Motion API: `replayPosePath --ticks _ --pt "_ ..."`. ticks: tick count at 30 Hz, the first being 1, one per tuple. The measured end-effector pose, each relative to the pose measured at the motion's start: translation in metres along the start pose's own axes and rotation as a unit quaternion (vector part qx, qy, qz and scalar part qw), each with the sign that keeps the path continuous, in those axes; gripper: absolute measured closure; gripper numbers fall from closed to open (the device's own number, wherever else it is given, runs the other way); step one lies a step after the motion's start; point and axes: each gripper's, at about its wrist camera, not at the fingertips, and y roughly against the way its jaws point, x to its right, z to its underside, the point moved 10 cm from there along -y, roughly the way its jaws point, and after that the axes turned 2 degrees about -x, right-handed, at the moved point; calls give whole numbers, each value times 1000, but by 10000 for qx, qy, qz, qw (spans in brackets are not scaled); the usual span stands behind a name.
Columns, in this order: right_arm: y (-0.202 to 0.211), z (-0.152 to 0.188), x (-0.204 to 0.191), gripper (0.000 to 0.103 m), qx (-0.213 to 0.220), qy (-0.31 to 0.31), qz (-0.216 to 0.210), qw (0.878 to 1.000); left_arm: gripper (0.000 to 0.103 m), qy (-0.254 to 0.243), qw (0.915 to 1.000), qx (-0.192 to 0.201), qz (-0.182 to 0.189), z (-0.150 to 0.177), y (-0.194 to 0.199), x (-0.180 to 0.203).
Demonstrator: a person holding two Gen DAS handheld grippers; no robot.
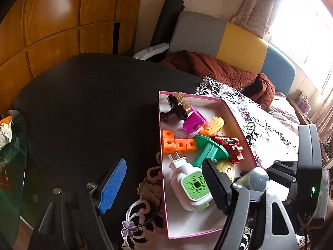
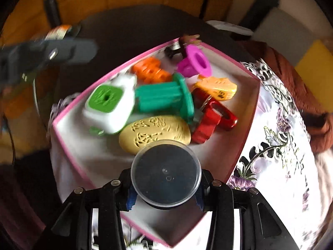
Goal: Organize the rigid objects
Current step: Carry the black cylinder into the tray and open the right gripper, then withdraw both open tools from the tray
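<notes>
A pink-rimmed white box [image 1: 233, 112] [image 2: 68, 112] holds several rigid objects: a white plug-in with a green face [image 1: 192, 184] [image 2: 108, 106], a teal spool [image 1: 210, 150] [image 2: 164, 98], orange blocks [image 1: 177, 143], a magenta funnel [image 2: 194, 62], a red piece [image 2: 216, 118] and a yellow carved egg [image 2: 156, 133]. My right gripper [image 2: 165, 195] is shut on a round dark container with a clear lid [image 2: 166, 173], held over the box's near end; it shows in the left wrist view [image 1: 258, 177]. My left gripper [image 1: 164, 187] is open and empty over the box's left edge.
The box sits on a black round table [image 1: 93, 95] with a floral cloth [image 1: 260, 125]. A glass side table [image 1: 10, 166] is at the left. A sofa with a brown blanket [image 1: 218, 68] stands behind, beside a wooden wall.
</notes>
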Motion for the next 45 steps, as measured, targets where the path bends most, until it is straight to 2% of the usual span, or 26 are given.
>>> replayPosePath --ticks 1,4,7,10,16,22,27,30,33,39,45 --pt "-2 1 1 58 -3 -189 -170 9997 27 -22 10000 28 -13 -1 1 0" --pt "-1 4 6 57 121 -440 -230 9987 27 -60 9999 83 -57 -1 2 1" --pt "4 7 10 42 263 -595 -235 9976 27 -44 9999 76 -64 -1 1 1" --pt "10 8 11 39 405 -728 -219 9963 27 -48 9999 105 -93 -1 2 1" --pt "30 2 10 26 757 -1060 -67 9915 27 -59 9993 271 -230 -2 10 -2" --pt "58 1 16 15 1287 -1650 112 9778 26 -87 9979 493 -411 -5 24 -3" --pt "80 2 24 11 1747 -2161 436 9596 25 -135 9954 665 -673 -5 37 2" --pt "88 3 26 10 1912 -2387 587 9503 25 -239 9932 736 -873 -3 43 7" --pt "93 4 29 10 2003 -2531 710 9438 25 -208 9933 708 -889 2 46 10" --pt "98 8 34 10 2037 -2730 828 9366 25 -146 9930 708 -936 10 49 11" --pt "98 9 32 10 2029 -2722 853 9367 26 -215 9922 777 -950 11 52 13"
